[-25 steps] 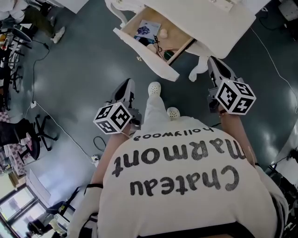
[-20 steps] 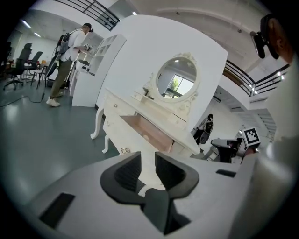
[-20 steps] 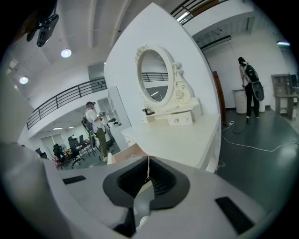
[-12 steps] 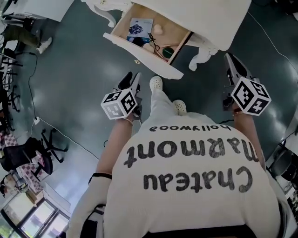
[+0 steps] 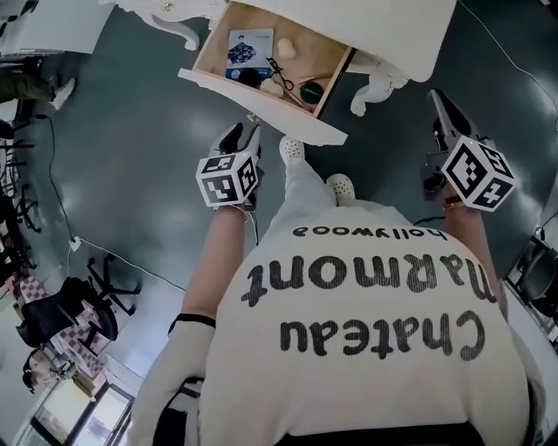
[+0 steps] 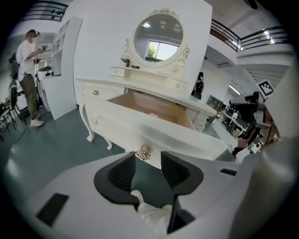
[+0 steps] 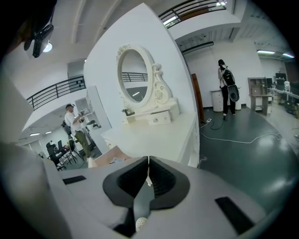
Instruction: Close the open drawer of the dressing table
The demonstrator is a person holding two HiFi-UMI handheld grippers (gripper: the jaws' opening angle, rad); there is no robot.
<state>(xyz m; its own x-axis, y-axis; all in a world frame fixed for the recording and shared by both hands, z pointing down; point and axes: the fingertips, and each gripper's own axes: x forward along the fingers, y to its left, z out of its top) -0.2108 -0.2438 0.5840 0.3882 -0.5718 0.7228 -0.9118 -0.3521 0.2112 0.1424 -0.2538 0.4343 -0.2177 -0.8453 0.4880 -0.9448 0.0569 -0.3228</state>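
The cream dressing table (image 5: 375, 26) stands ahead with its drawer (image 5: 261, 104) pulled out; a blue-printed packet (image 5: 250, 48) and small items lie inside. In the left gripper view the drawer front (image 6: 154, 133) and its gold knob (image 6: 143, 153) sit just beyond my left gripper (image 6: 148, 168). Its jaws have just been opening and hold nothing. From the head view the left gripper (image 5: 241, 137) hovers just short of the drawer front. My right gripper (image 5: 440, 109) is beside the table's right leg; in its own view the right gripper (image 7: 148, 170) is shut and empty.
The person's white shoes (image 5: 292, 150) are on the dark floor below the drawer. Office chairs (image 5: 87, 300) and a cable lie at the left. An oval mirror (image 6: 158, 37) tops the table. One person (image 6: 28, 79) stands far left, another (image 7: 227, 88) far right.
My left gripper has moved forward and down toward the drawer front, and its jaws have parted. The right gripper has shifted a little forward beside the table.
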